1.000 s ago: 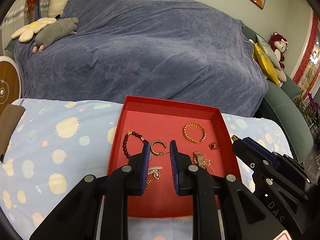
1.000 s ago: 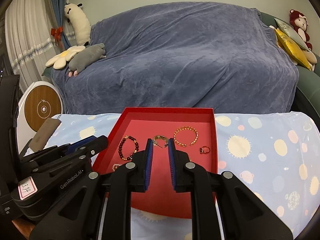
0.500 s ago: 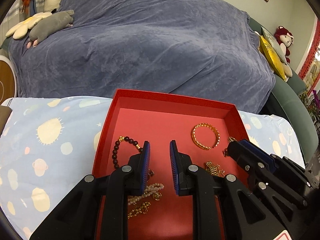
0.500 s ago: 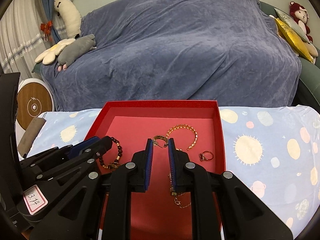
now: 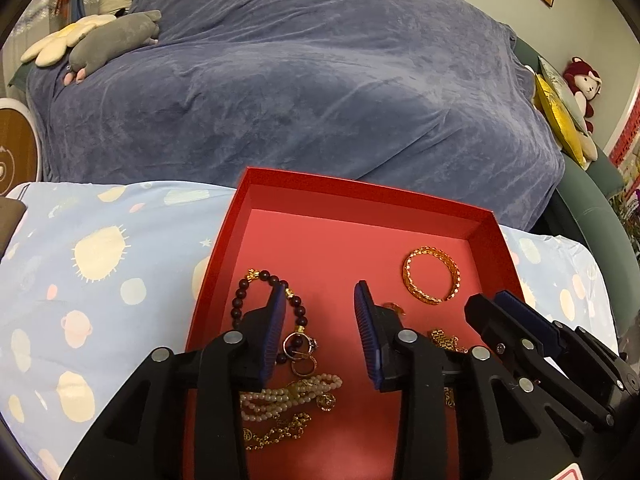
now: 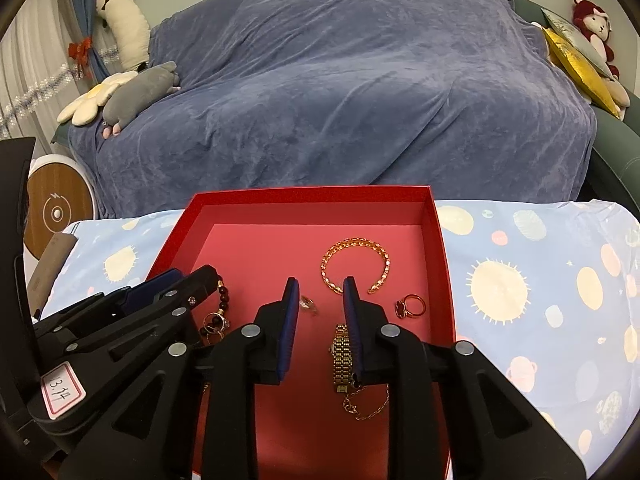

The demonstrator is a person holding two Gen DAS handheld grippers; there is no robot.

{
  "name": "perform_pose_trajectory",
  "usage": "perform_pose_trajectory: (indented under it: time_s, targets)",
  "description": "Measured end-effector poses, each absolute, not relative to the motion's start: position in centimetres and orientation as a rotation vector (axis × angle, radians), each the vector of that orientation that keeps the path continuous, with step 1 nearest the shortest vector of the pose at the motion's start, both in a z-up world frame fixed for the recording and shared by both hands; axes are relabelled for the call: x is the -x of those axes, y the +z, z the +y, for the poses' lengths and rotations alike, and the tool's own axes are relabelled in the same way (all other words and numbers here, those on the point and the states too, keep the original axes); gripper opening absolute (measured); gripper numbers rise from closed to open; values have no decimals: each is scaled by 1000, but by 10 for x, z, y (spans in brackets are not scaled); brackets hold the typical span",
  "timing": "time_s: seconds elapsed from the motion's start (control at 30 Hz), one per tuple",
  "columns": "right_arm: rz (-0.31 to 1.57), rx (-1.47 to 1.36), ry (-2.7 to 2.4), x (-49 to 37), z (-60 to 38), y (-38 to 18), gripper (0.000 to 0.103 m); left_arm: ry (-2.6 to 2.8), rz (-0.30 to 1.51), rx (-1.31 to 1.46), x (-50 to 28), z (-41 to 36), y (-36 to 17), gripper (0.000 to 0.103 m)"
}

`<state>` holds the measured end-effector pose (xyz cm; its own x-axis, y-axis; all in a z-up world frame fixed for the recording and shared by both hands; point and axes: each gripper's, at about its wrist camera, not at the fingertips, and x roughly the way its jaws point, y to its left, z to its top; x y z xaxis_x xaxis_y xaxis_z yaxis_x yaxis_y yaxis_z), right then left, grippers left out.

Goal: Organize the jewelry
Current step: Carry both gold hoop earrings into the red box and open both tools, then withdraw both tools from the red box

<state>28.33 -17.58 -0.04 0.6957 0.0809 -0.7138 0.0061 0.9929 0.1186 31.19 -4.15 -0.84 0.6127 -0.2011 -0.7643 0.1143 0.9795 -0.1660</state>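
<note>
A red tray (image 5: 486,224) holds the jewelry. My left gripper (image 5: 320,288) hangs over its left half, jaws opening, pads touching nothing. Under it lie a dark bead bracelet (image 5: 240,304), a few rings (image 5: 300,348), a pearl bracelet (image 5: 292,394) and a thin gold chain (image 5: 276,432). My right gripper (image 6: 320,282) hovers beside it, jaws also opening. A small blurred gold piece (image 6: 308,304) lies on the tray floor between its fingers, not pressed. Near it are a gold bangle (image 6: 356,266), a dark-stone ring (image 6: 410,306) and a gold watch (image 6: 342,354).
The tray sits on a pale blue cloth with sun and planet prints (image 6: 520,280). Behind it stands a sofa under a blue-grey cover (image 6: 340,100) with plush toys (image 6: 140,92). A round wooden-faced disc (image 6: 56,212) is at the far left.
Both grippers have dropped closer to the tray and their jaws have widened, the left more than the right. The small gold piece now shows lower between the right fingers.
</note>
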Motion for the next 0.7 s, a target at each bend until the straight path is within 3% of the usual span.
perform_pose_trajectory:
  time_s: [0.27,0.6,0.7]
  targets:
    - [798,-117,19,-280,-179,2,25,-159,892,104,-311,-42,-6,44]
    - [795,-104,11,-271,-180,6,27,-145,887,60,-302,-46,1,44]
    - [793,-107,6,-263,-180,8,31,-138,885,49,-296,-45,5,44]
